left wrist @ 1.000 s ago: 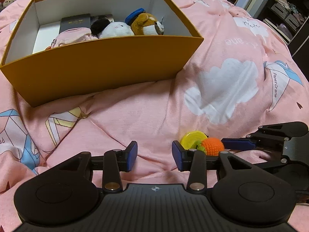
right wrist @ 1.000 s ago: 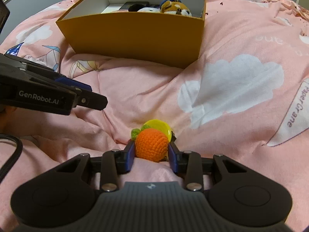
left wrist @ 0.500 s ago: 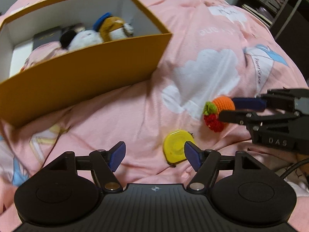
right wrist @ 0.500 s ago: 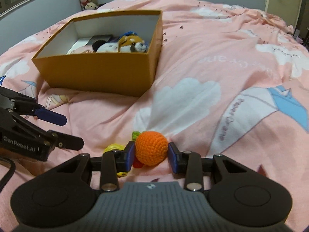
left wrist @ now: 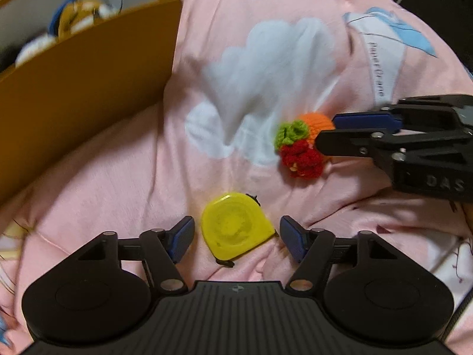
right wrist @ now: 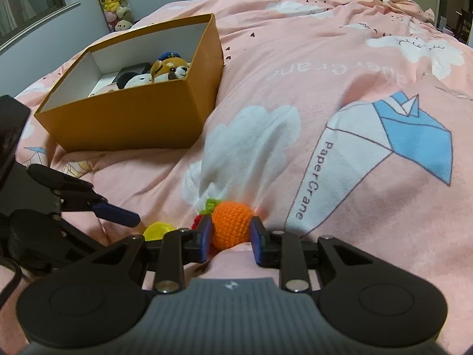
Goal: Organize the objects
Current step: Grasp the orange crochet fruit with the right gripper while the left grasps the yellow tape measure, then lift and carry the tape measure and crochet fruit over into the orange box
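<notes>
In the left wrist view, the left gripper [left wrist: 236, 238] points down at the pink bedspread [left wrist: 118, 177], its blue-padded fingers [left wrist: 180, 238] spread wide on either side of a yellow tape measure [left wrist: 236, 226] that lies flat on the bed. Neither pad touches it; a gap shows on both sides. The jaws have just eased slightly inward after opening wide. To the right, above the bedspread, the right gripper [left wrist: 325, 133] comes in from the edge, pinching a crocheted toy [left wrist: 304, 142] with an orange ball, green leaves and a red cluster hanging below. At upper left stands the orange cardboard box [left wrist: 88, 88], blurred, with plush toys [left wrist: 77, 14] just showing over its rim.

In the right wrist view, the right gripper [right wrist: 232, 235] has its fingers [right wrist: 205, 236] pressed against both sides of the toy's orange ball [right wrist: 232, 226]; the jaws have just been closing further on it. The green leaves and a bit of red peek out to the left behind the ball. Lower left, the yellow tape measure [right wrist: 158, 229] is partly hidden behind the gripper body, with one blue pad of the left gripper [right wrist: 118, 213] just above it. The box [right wrist: 133, 118] sits open on the bed well apart to the upper left, holding a brown plush dog with a blue cap [right wrist: 170, 66], a black-and-white plush [right wrist: 133, 80] and a dark flat item behind them. A column of plush toys [right wrist: 115, 0] stands against the far wall.
</notes>
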The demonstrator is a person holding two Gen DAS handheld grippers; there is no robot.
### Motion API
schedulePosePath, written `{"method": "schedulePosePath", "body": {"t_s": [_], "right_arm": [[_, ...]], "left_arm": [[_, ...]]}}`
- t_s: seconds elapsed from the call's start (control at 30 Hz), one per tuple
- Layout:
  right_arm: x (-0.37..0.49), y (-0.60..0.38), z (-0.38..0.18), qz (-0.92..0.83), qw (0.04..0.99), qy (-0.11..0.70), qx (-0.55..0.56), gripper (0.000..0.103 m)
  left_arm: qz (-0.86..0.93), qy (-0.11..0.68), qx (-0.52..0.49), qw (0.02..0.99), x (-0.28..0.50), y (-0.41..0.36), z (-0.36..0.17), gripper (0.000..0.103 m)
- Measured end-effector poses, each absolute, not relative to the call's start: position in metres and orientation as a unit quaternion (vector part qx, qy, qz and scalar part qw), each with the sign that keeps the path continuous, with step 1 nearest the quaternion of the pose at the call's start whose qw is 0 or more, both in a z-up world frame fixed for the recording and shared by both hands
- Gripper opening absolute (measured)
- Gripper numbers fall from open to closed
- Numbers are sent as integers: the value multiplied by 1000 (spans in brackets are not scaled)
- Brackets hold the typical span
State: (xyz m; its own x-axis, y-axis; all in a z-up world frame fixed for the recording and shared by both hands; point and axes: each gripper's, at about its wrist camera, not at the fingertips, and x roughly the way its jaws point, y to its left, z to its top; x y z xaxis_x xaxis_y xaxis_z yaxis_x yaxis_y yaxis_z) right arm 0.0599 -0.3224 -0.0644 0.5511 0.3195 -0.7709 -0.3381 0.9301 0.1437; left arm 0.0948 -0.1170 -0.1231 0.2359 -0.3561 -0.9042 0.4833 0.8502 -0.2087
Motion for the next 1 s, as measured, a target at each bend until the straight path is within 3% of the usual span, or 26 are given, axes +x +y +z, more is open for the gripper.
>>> {"method": "schedulePosePath", "body": {"t_s": [0.57,1.0], "right_arm": [[71,-306,-76,210,866,452,-41,43],[81,-297,-85,229,854,466,-34,43]], "left_arm": [[-230,589,14,775,96,-124,-148,65],[-221,576,-16,787,71,-101,-140,64]]}}
